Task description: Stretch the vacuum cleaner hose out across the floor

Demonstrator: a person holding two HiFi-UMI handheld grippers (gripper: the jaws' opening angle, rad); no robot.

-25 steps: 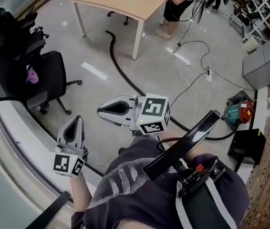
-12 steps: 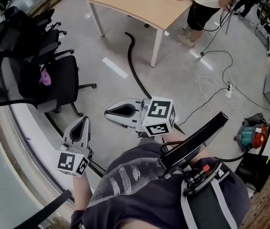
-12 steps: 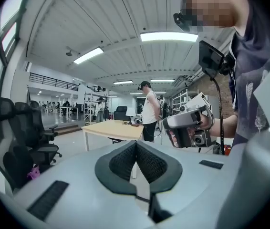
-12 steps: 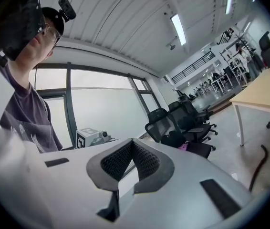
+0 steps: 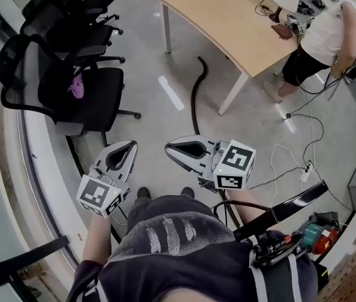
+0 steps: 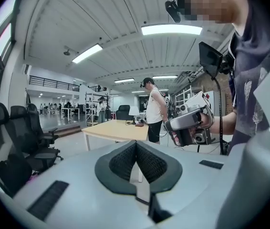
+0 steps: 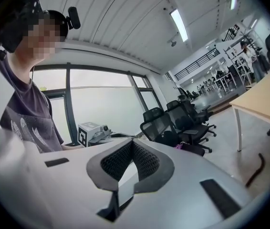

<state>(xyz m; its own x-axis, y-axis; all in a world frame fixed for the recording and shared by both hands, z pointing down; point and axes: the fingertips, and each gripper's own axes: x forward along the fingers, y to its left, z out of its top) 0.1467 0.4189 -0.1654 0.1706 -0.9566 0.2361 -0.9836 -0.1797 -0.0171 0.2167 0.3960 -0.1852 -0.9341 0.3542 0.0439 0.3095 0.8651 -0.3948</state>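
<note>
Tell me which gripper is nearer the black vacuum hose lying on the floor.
Right. The right gripper, shut and empty, hangs over the hose where it runs in; the left gripper, also shut, is off to the hose's left.

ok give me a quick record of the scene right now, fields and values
left gripper: fingers shut, nothing between them
right gripper: fingers shut, nothing between them
black vacuum cleaner hose: lying curved on the grey floor, held by neither gripper
light wooden table: ahead, one leg near the hose; person in a white top standing beside it
black office chairs: at left, purple item on one seat
teal and red vacuum cleaner: on the floor, lower right
</note>
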